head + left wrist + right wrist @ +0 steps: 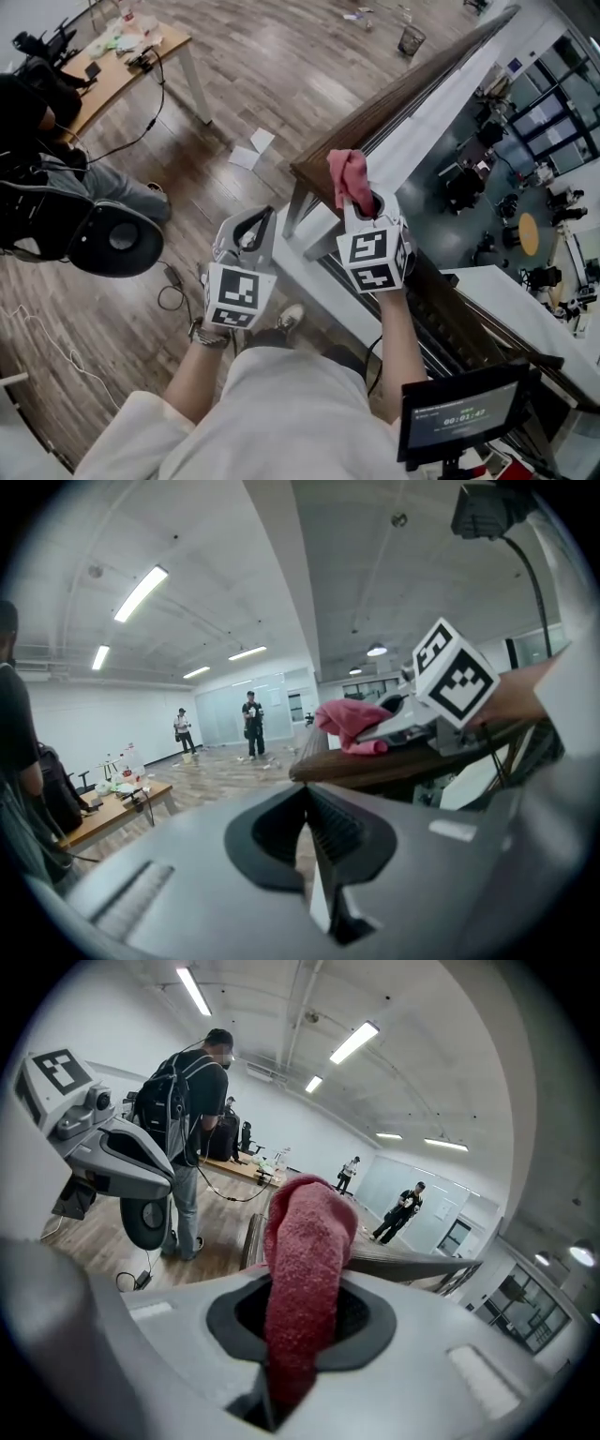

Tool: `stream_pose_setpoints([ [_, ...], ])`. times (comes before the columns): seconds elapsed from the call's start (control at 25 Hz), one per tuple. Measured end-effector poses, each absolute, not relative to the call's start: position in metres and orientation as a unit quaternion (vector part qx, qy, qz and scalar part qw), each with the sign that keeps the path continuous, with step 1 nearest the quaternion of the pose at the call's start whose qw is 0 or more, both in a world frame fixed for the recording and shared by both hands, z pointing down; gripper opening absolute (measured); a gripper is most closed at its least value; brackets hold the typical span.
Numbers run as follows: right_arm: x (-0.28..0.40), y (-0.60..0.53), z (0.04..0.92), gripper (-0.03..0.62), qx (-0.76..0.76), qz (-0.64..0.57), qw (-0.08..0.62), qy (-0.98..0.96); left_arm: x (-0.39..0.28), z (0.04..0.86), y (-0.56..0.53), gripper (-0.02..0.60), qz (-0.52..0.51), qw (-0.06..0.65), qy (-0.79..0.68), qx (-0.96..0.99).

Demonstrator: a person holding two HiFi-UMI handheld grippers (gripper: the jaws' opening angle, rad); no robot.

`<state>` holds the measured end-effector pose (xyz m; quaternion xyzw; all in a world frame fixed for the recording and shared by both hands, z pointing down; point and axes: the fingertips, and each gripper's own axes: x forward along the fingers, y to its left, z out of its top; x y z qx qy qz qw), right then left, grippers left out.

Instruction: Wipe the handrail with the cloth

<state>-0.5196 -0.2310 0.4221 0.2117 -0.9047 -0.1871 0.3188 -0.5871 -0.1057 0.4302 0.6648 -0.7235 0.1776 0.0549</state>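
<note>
A dark wooden handrail (pixel 412 89) runs from the lower right up to the far right, and its near end sits just in front of me. My right gripper (pixel 361 200) is shut on a pink-red cloth (pixel 349 176), held over the rail's near end. The right gripper view has the cloth (pixel 300 1269) pinched between the jaws and standing up past them, with the rail (pixel 412 1265) behind it. My left gripper (pixel 261 220) hangs left of the rail, shut and empty. Seen from the left gripper view, the cloth (pixel 349 722) rests against the top of the rail (pixel 375 766).
Beyond the rail on the right is a drop to a lower floor. A wooden desk (pixel 122 66), a seated person (pixel 56 178) and a black chair (pixel 117 239) stand to the left. Paper (pixel 251 150) lies on the floor. A small screen (pixel 459 412) is at lower right.
</note>
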Motion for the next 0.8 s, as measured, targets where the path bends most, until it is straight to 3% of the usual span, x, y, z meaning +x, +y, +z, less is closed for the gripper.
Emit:
stream_pose_setpoints([
  [0.8, -0.589, -0.228, 0.424, 0.064, 0.156, -0.156, 0.325, -0.919, -0.612, 0.434, -0.064, 0.009, 0.175, 0.075, -0.762, 0.618],
])
